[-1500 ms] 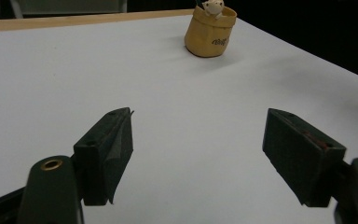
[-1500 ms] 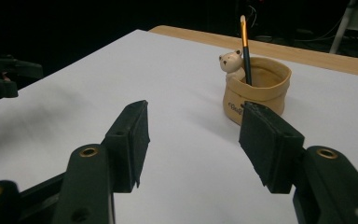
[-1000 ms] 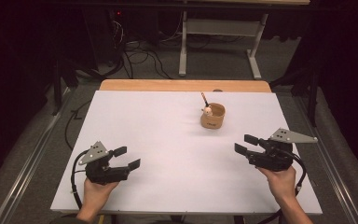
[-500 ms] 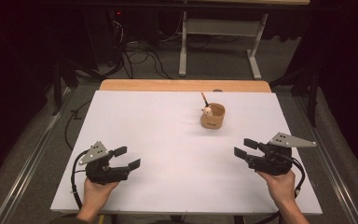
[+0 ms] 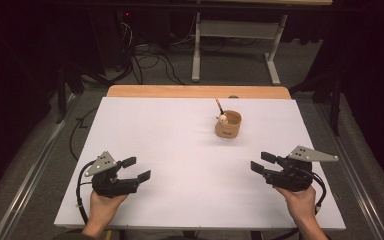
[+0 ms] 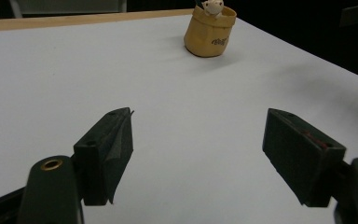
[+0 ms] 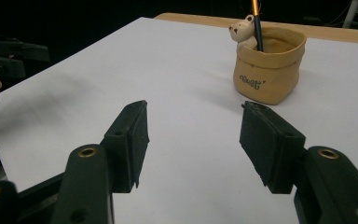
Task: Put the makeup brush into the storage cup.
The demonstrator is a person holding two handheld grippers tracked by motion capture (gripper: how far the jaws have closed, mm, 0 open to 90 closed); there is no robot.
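Note:
A small tan pot (image 5: 228, 124) shaped like a sack, with a little bear figure on its rim and a pencil standing in it, sits on the white table top (image 5: 180, 140) right of centre. The pot (image 6: 210, 29) shows far ahead in the left gripper view, and the pot (image 7: 269, 63) is closer, ahead and right, in the right gripper view. My left gripper (image 5: 136, 169) rests low at the near left, open, nothing between its jaws. My right gripper (image 5: 261, 162) is at the near right, also open and empty, pointing left toward the table's middle.
A wooden strip (image 5: 195, 91) borders the table's far edge. Beyond it stand a metal table frame (image 5: 235, 45) and cables on the dark floor. The other hand's gripper (image 7: 9, 56) shows at the left edge of the right gripper view.
The right gripper has shifted slightly toward the near edge of the table. The left gripper and the pot have stayed where they were.

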